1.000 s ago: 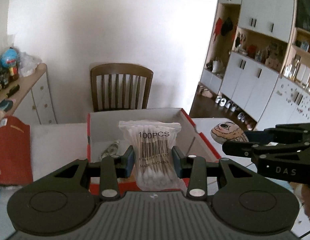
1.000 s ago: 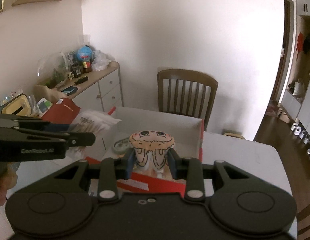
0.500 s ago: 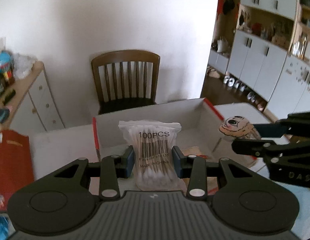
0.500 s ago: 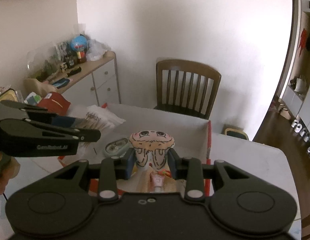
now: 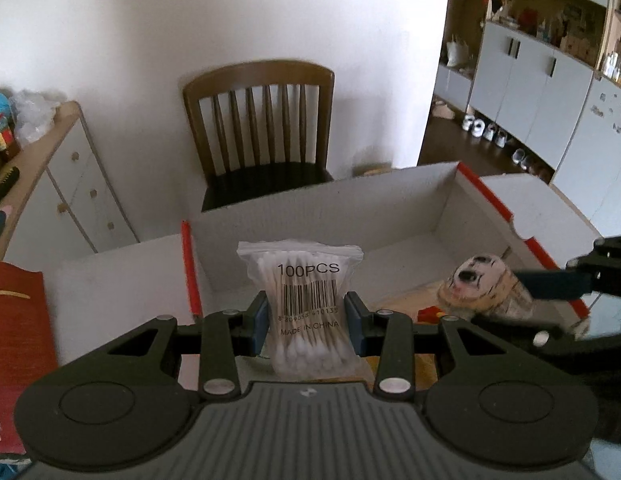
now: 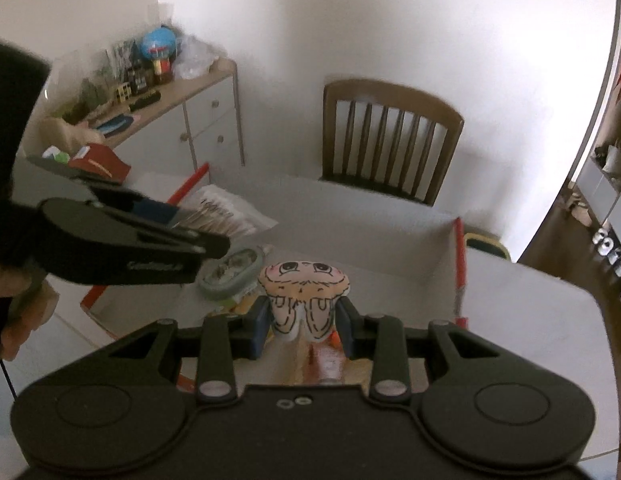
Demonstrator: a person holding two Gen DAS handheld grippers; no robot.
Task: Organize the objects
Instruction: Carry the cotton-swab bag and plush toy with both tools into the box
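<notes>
Left gripper [image 5: 306, 322] pinching cotton swab bag [image 5: 304, 308], upright, above box's near-left corner. Right gripper [image 6: 302, 320] pinching cartoon-face plush [image 6: 302, 296], held over box interior. Red-edged cardboard box [image 5: 390, 216] at 12 o'clock; round tin [image 6: 232, 268] inside. Wooden chair [image 5: 262, 128] beyond.

Each tool [image 5: 306, 330] is matte black with blue pads [image 5: 260, 322], silver screws and round discs. The left tool [image 6: 178, 216] carries faint white lettering, gripped by a bare-skinned hand [image 6: 18, 320] under a dark sleeve.
</notes>
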